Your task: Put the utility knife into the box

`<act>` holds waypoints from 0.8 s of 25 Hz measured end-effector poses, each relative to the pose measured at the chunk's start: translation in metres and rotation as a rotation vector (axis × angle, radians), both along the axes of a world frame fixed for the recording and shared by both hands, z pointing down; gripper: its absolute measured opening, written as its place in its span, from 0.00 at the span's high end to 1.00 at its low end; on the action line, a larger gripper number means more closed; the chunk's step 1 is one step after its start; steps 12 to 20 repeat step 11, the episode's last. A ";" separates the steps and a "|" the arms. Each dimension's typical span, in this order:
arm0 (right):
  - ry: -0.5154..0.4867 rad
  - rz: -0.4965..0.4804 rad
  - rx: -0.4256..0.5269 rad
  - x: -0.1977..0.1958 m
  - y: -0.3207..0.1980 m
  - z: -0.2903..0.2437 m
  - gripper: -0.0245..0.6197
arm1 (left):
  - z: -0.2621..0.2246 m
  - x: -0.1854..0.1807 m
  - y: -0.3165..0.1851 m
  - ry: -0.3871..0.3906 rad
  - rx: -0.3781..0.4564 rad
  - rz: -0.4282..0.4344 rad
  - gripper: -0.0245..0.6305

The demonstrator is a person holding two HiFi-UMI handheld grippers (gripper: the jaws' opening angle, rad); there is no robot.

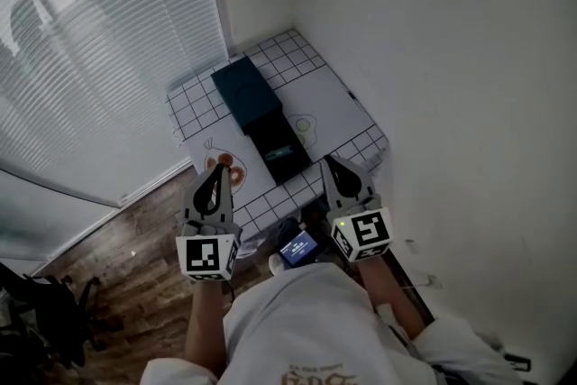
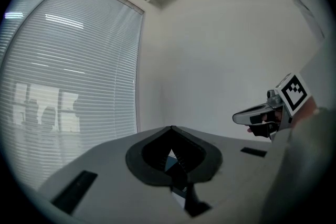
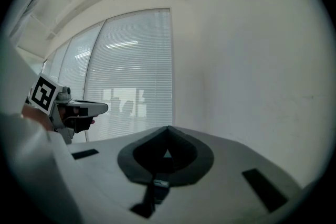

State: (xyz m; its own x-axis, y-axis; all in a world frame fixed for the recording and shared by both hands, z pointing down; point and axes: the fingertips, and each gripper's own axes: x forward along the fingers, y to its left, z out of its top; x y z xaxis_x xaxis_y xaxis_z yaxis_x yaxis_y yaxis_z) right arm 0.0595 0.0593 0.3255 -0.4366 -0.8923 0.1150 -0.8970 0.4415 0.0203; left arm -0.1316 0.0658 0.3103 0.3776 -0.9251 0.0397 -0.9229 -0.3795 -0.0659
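Observation:
A dark teal box (image 1: 243, 91) lies on the small table, with a black open tray (image 1: 277, 148) sticking out of its near end. Something small and pale lies in the tray; it is too small to tell whether it is the utility knife. My left gripper (image 1: 216, 172) hovers over the table's near left corner, shut and empty. My right gripper (image 1: 333, 163) hovers at the near right edge, also shut with nothing in it. Both gripper views face the wall and the blinds. The closed left gripper (image 2: 171, 129) and the closed right gripper (image 3: 168, 129) each come to a point.
The table carries a white grid-lined mat (image 1: 311, 108) with small drawings, one of them orange (image 1: 226, 164). White walls close in behind and to the right, and window blinds (image 1: 99, 41) on the left. A small lit screen (image 1: 297, 246) sits at the person's waist. Wooden floor lies below left.

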 end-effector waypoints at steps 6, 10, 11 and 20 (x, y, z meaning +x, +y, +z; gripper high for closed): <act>0.011 0.016 0.005 0.008 0.000 -0.002 0.95 | 0.003 -0.003 0.002 -0.010 -0.004 -0.010 0.95; 0.014 0.030 0.003 0.012 -0.003 -0.003 0.95 | 0.004 -0.006 0.004 -0.004 -0.015 -0.008 0.95; 0.015 0.032 0.003 0.012 -0.003 -0.003 0.95 | 0.005 -0.007 0.005 -0.003 -0.019 -0.009 0.95; 0.015 0.032 0.003 0.012 -0.003 -0.003 0.95 | 0.005 -0.007 0.005 -0.003 -0.019 -0.009 0.95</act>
